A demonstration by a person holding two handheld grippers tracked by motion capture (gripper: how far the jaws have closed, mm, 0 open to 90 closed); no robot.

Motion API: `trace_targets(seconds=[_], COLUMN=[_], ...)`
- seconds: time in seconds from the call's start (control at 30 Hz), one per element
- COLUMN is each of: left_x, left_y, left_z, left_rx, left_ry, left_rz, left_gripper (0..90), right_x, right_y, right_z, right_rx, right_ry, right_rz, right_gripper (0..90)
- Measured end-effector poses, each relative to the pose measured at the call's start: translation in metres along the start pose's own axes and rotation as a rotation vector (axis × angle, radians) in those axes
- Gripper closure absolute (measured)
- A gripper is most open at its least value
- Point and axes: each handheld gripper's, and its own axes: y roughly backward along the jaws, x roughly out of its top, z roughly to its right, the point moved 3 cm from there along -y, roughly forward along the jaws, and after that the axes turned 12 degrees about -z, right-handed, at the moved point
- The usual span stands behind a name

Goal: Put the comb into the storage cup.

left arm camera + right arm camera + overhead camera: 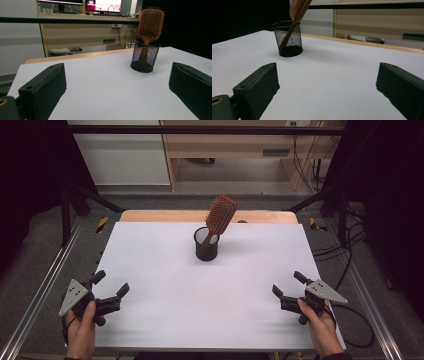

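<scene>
White table (165, 320) — hairbrush (220, 215) in cup (206, 245); both grippers (110, 287) (286, 284) released, near corners.

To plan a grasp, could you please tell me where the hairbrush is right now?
In the high view, the hairbrush stands handle-down in the black mesh cup at the table's far middle, leaning right.

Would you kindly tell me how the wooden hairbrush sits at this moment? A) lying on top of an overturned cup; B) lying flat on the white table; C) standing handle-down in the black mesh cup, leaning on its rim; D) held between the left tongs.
C: the hairbrush stands handle-down inside the mesh cup, its bristled head tilted above the rim, far from both open tongs.
</scene>
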Motion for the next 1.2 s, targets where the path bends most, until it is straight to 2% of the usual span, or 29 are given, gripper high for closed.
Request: trace_targets(seconds=[0.57, 0.77, 0.97, 1.07, 1.2], left_x=[0.000, 0.001, 0.003, 0.003, 0.002], left_y=[-0.002, -0.001, -0.002, -0.004, -0.007], left_z=[0.006, 0.006, 0.007, 0.009, 0.011], left_rx=[-0.022, -0.023, -0.029, -0.035, -0.042], left_ry=[-0.025, -0.023, -0.028, -0.031, -0.039], left_rz=[0.013, 0.028, 0.039, 0.040, 0.031], left_gripper=[1.2, 1.2, 1.2, 1.2, 1.2], right_x=[0.003, 0.003, 0.004, 0.005, 0.002], right_y=[-0.009, -0.013, -0.014, -0.013, -0.015], right_z=[-0.009, -0.015, -0.017, -0.017, -0.022], right_rx=[0.030, 0.046, 0.054, 0.060, 0.072], right_ry=[0.021, 0.042, 0.039, 0.014, 0.024], right_rz=[0.009, 0.007, 0.022, 0.046, 0.023], right_gripper=[4.4, 4.4, 4.4, 4.4, 4.4])
